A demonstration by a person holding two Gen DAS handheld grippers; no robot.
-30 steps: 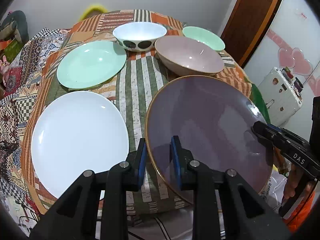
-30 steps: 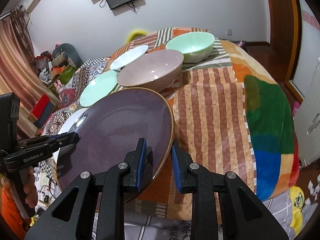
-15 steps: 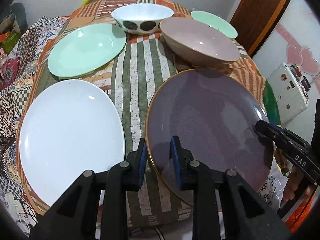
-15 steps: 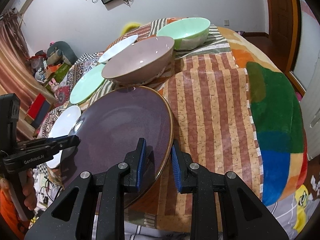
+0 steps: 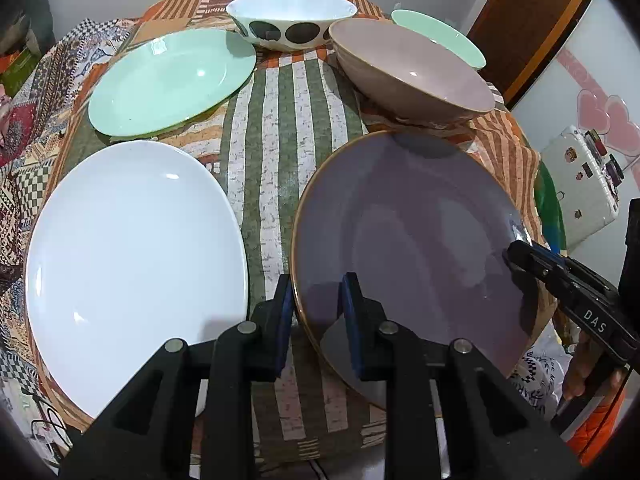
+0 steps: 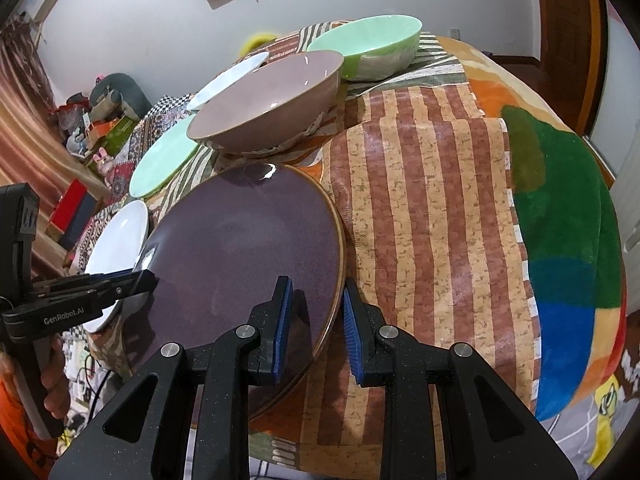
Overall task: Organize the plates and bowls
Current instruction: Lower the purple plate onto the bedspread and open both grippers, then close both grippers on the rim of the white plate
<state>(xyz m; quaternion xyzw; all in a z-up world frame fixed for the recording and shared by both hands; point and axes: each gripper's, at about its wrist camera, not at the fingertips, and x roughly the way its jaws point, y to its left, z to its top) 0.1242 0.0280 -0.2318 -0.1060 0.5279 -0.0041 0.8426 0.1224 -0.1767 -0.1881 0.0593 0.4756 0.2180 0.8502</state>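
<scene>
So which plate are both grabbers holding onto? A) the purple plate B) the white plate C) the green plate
A: the left gripper and right gripper each straddle the rim of the purple plate, one on each side.

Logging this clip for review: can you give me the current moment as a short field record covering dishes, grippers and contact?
plates: purple plate, white plate, green plate
bowls: mauve bowl, spotted white bowl, green bowl
left gripper: jaws straddle the purple plate's left rim
right gripper: jaws straddle its right rim
grip: slight gaps at the pads, closure unclear
surface: patchwork cloth
stacking: none yet, every dish separate
</scene>
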